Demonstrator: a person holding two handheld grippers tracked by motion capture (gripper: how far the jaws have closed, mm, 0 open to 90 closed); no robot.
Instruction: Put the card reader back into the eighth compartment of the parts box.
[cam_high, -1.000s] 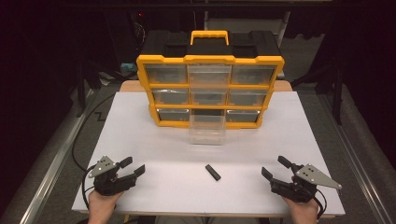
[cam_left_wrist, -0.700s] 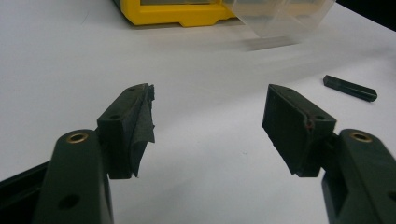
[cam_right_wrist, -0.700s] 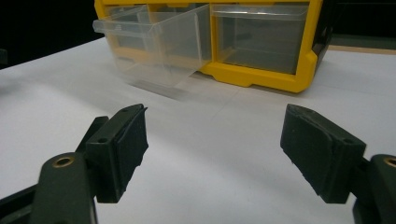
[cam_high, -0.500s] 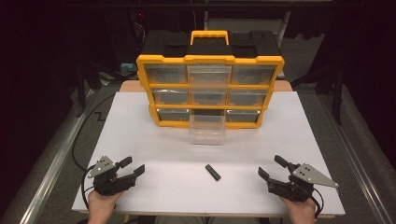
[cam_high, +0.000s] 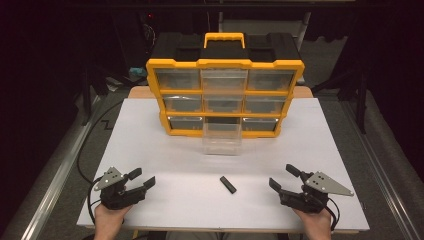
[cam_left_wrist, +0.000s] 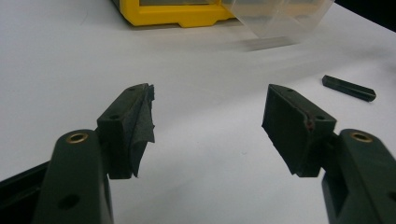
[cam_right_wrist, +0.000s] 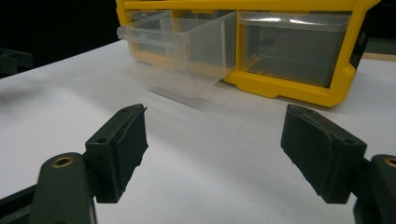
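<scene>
A yellow organizer (cam_high: 224, 95) with clear drawers stands at the back of the white table (cam_high: 165, 155). Its bottom middle drawer (cam_high: 222, 137) is pulled out toward me, also seen as the clear drawer (cam_right_wrist: 182, 51) and drawer (cam_left_wrist: 280, 18). A small black bar (cam_high: 228, 184) lies on the table in front of it; the same bar (cam_left_wrist: 349, 87) shows at far right in the left gripper view. My left gripper (cam_high: 142, 179) rests near the front left, open and empty. Near the front right my right gripper (cam_high: 284, 176) is open and empty, a little right of the bar.
Dark floor and metal rails flank the table. A cable (cam_high: 85, 155) trails off the left side. The organizer's black top carries a yellow handle (cam_high: 224, 39).
The right gripper has shifted slightly left and toward the bar. The left gripper has stayed in place.
</scene>
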